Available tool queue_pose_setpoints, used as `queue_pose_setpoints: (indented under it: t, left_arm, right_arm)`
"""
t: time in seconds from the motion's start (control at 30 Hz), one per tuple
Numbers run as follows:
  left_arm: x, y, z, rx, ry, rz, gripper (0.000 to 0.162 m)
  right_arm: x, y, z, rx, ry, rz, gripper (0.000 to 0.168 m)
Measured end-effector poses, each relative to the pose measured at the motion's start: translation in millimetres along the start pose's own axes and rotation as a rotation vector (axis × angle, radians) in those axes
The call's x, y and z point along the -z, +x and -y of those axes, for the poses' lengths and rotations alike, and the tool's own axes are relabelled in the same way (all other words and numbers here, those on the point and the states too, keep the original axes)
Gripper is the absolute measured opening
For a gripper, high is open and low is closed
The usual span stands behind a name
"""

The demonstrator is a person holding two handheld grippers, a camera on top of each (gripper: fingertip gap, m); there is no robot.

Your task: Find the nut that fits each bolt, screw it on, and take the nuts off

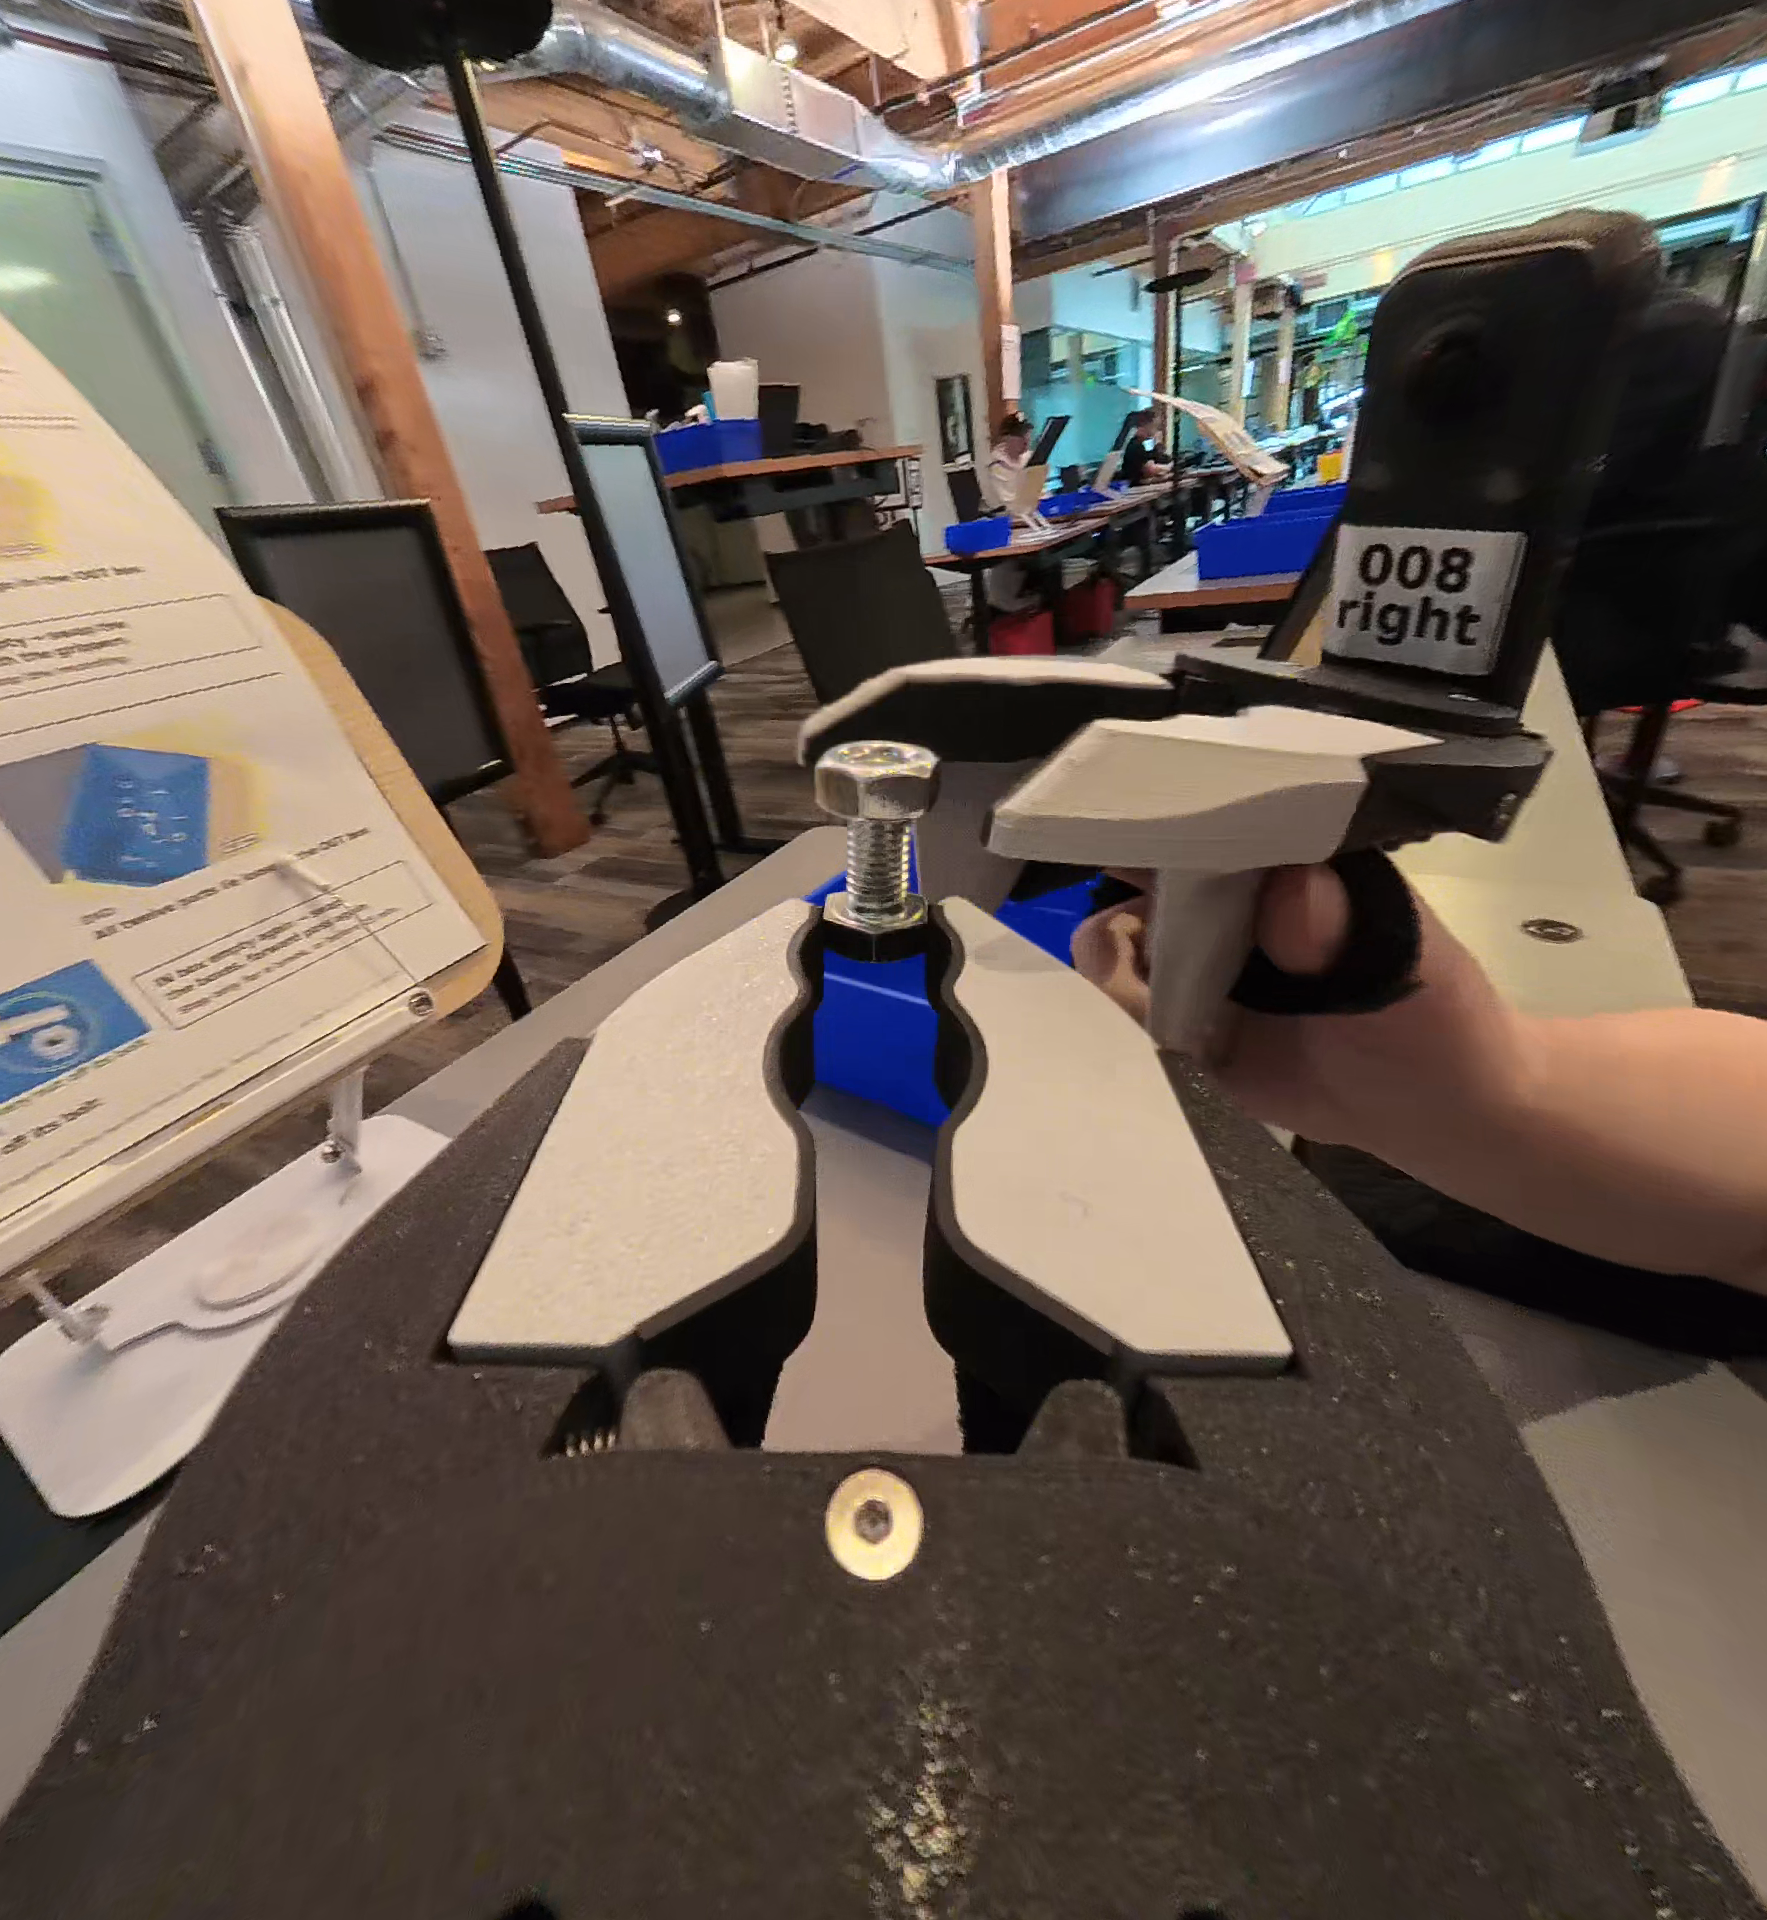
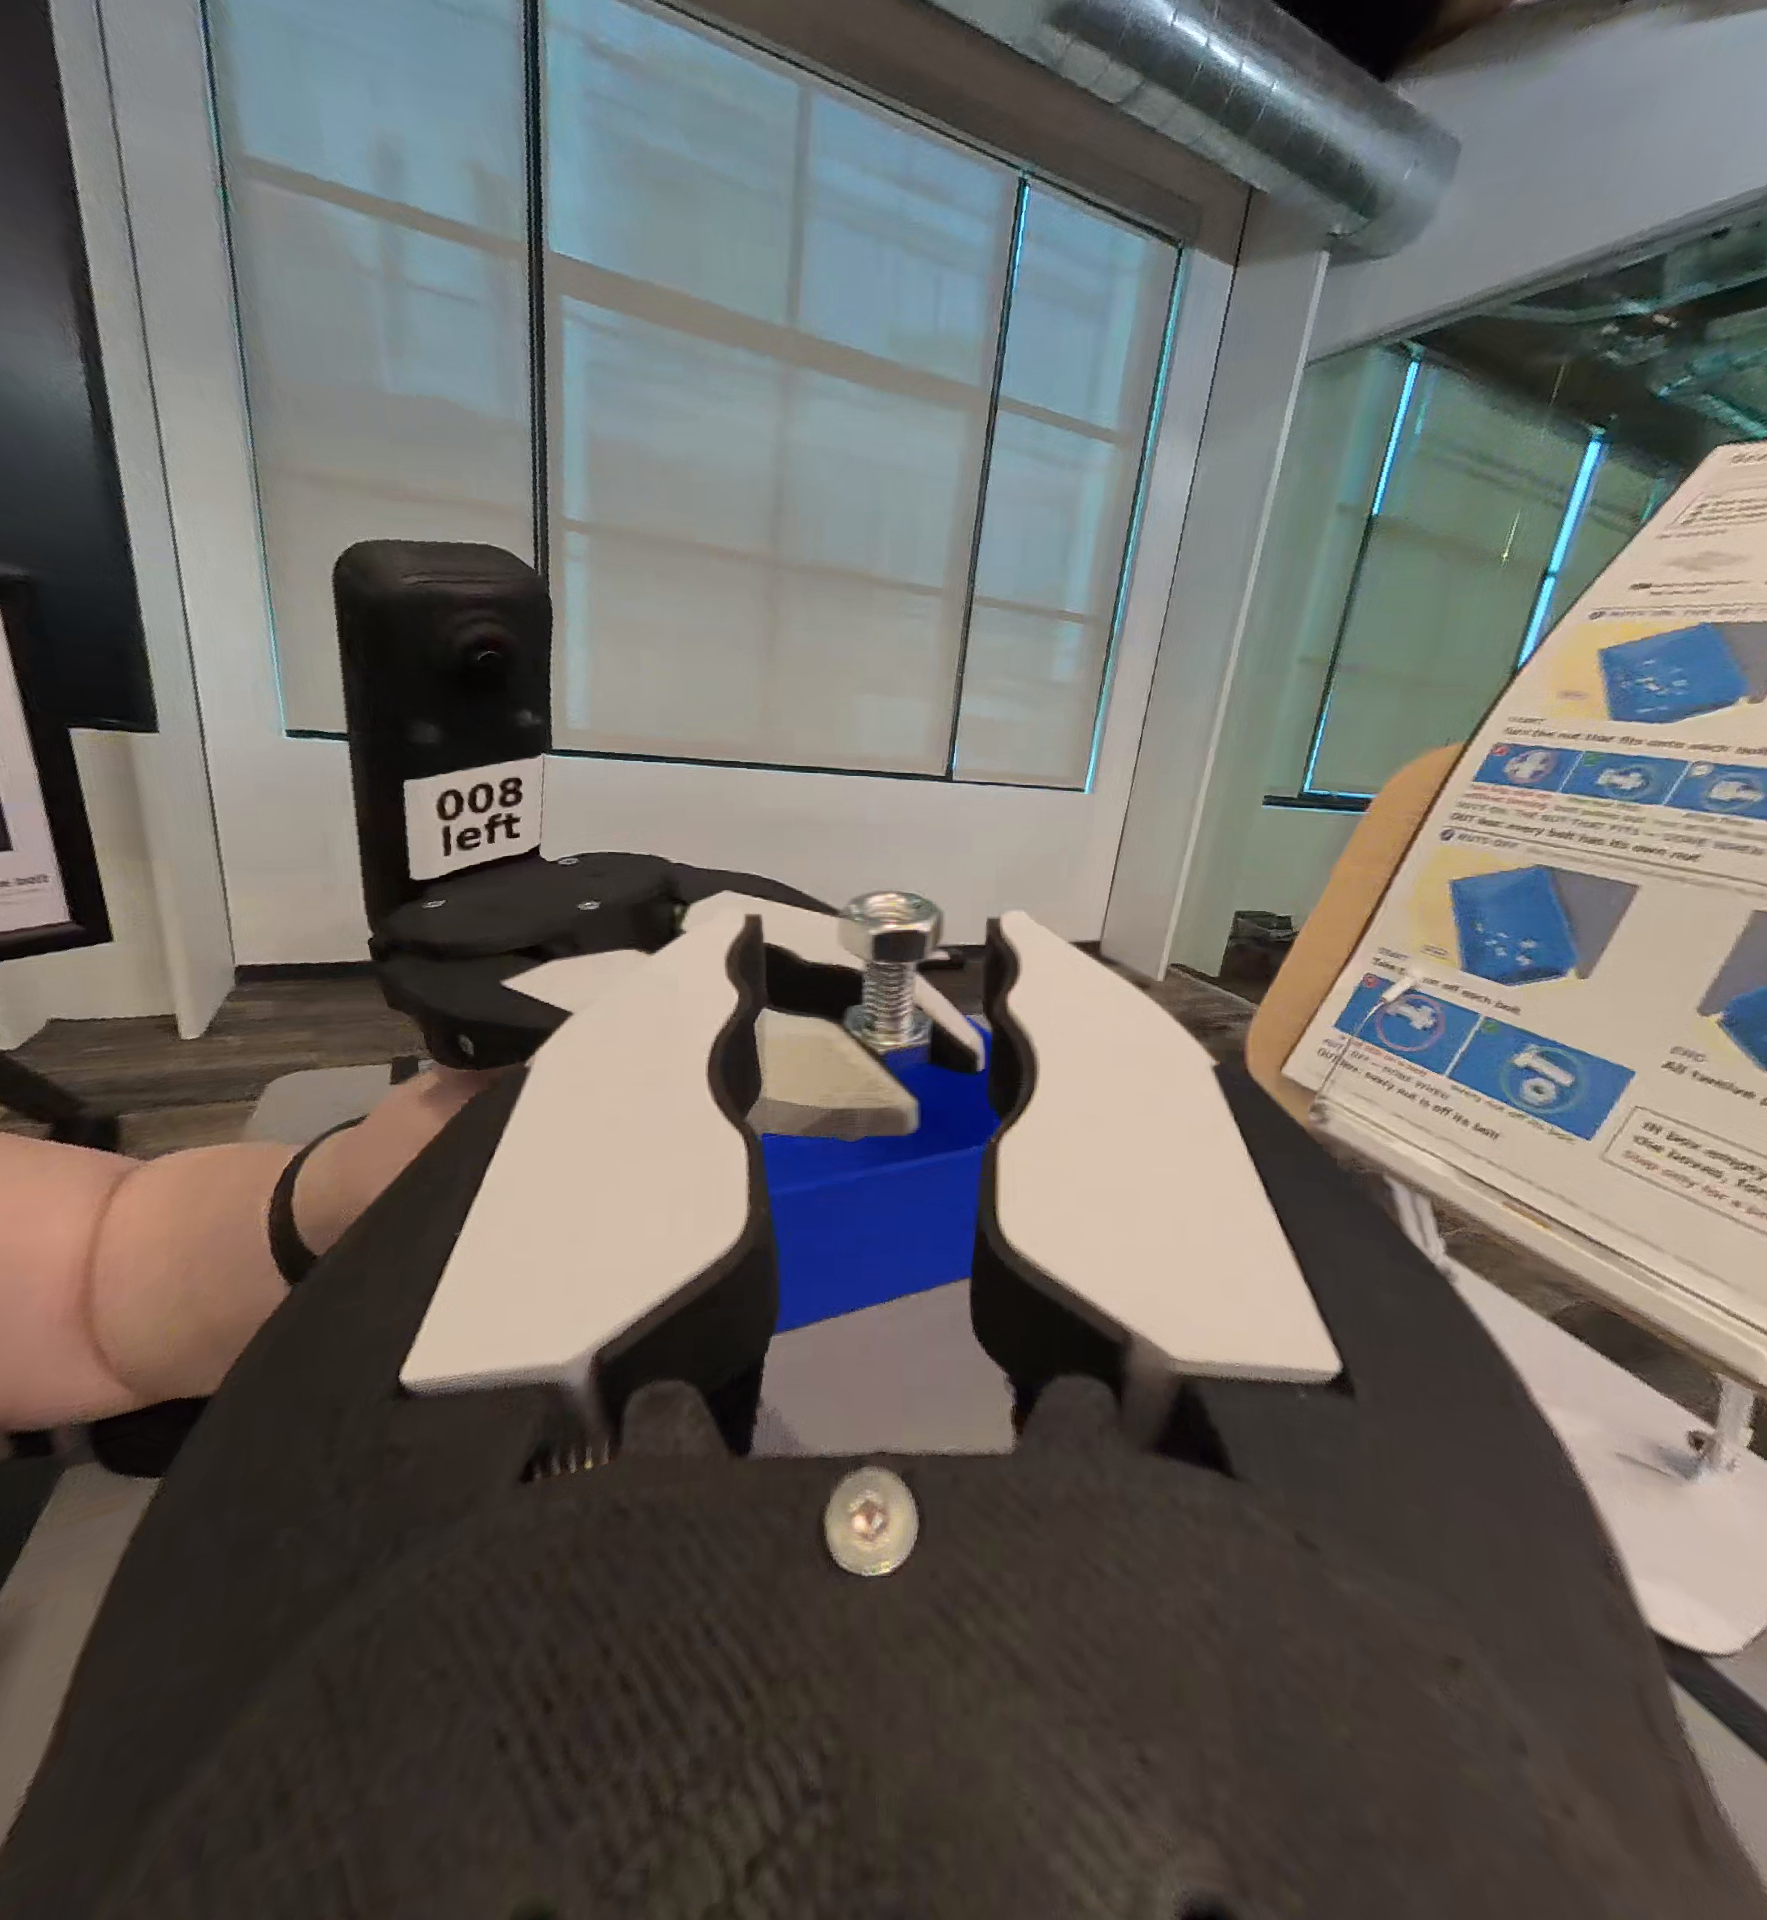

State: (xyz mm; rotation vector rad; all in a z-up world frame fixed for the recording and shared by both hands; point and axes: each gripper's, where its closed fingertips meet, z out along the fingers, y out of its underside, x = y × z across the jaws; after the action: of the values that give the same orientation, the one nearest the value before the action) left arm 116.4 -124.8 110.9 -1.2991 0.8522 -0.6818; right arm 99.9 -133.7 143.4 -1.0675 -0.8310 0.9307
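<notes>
My left gripper [image 1: 874,935] has its jaws closed on the silver hex nut [image 1: 874,916] at the foot of an upright silver threaded steel bolt [image 1: 876,821], above the blue plastic bin [image 1: 874,1049] on the grey desk [image 1: 858,1299]; my right gripper [image 2: 868,971] stands with jaws apart, empty, flanking the bolt's head.

Instruction stand [image 1: 183,831] crowds the left side, near the blue bin [image 1: 874,1039]. Right gripper [image 1: 920,769] blocks the right of the bolt [image 1: 877,831]. Bolt head clear above.
</notes>
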Motion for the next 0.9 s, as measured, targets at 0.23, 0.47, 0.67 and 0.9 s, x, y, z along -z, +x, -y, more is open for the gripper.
queue_pose_setpoints:
  t: [0.23, 0.47, 0.67, 0.9]
  left_arm:
    - [-1.5, -2.1, -3.6, -0.018, -0.015, 0.034, 0.018]
    - [-3.2, 0.5, -6.3, -0.025, -0.03, 0.022, 0.018]
    - [-2.8, 3.9, -5.1, -0.039, -0.033, -0.018, 0.018]
    - [11.5, 47.6, 9.6, 0.025, -0.024, -0.399, 0.018]
  right_arm:
    - [1.6, 1.8, 0.5, -0.034, -0.002, -0.045, 0.034]
    - [-0.9, 3.8, -7.7, -0.041, -0.053, -0.055, 0.026]
    - [-0.2, 0.3, -7.0, -0.014, -0.092, 0.009, 0.02]
    - [19.0, -36.3, 12.1, -0.122, -0.011, 0.503, 0.019]
